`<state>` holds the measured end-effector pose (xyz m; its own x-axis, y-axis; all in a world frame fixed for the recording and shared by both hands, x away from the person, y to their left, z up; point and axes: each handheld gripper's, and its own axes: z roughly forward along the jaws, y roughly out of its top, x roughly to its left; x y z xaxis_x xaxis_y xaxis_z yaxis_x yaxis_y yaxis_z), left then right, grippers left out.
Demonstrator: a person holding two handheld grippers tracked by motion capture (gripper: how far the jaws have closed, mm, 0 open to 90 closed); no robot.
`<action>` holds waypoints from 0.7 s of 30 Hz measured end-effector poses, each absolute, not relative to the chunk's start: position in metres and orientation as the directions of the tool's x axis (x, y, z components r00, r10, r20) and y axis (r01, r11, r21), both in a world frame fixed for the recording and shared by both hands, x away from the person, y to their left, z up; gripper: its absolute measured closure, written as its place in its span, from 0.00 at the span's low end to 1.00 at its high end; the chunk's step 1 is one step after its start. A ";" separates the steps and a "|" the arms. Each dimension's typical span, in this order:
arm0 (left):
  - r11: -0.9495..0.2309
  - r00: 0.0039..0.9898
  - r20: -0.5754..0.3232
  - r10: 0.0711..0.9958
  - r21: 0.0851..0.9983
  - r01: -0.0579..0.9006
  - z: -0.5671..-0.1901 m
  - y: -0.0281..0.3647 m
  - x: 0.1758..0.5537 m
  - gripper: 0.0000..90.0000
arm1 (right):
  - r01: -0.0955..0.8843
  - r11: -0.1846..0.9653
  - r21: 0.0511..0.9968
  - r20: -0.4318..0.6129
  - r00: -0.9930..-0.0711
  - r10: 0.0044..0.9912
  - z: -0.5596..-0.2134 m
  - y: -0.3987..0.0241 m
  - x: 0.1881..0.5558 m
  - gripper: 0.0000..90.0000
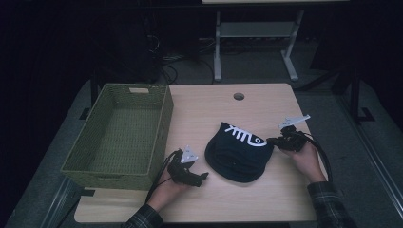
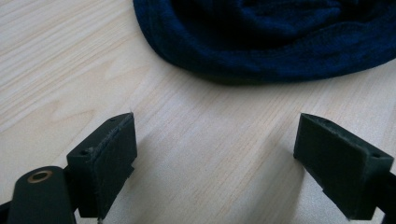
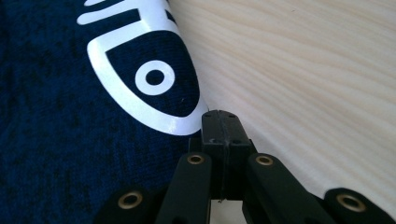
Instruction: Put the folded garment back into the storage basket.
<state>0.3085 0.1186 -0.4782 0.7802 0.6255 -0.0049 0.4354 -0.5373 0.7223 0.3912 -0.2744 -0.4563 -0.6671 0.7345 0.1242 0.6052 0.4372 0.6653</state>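
A folded dark navy garment point(image 1: 240, 152) with a white fish-skeleton print lies on the wooden table point(image 1: 209, 109), right of centre. My left gripper point(image 1: 202, 178) rests low on the table just left of the garment, jaws open and pointing at its rounded edge point(image 2: 280, 37); bare wood lies between the jaws point(image 2: 215, 154). My right gripper point(image 1: 272, 141) sits at the garment's right edge beside the fish head point(image 3: 154, 79). Its jaws point(image 3: 219, 122) are shut together at the cloth's border, and no cloth shows between them.
A green woven basket point(image 1: 164, 118) stands on the table's left side, close to my left hand. A round cable hole point(image 1: 239, 96) is near the table's far edge. A desk frame point(image 1: 256, 42) and cables stand on the dark floor beyond.
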 end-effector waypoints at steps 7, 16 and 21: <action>-0.546 0.783 0.000 0.623 0.717 0.434 -0.478 0.119 0.309 0.14 | 0.596 0.434 0.675 0.132 -0.677 0.724 -0.458 -0.274 0.379 1.00; -0.548 0.784 0.000 0.621 0.716 0.434 -0.478 0.119 0.309 0.14 | 0.575 0.454 0.680 0.121 -0.699 0.705 -0.454 -0.272 0.354 1.00; -0.548 0.784 0.001 0.621 0.716 0.433 -0.478 0.119 0.309 0.14 | 0.576 0.453 0.681 0.139 -0.708 0.692 -0.453 -0.272 0.342 1.00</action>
<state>0.3086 0.1195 -0.4776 0.7838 0.6210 0.0010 0.4332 -0.5480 0.7156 0.3419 -0.2721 -0.4529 -0.7080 0.6925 0.1385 0.5759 0.4527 0.6808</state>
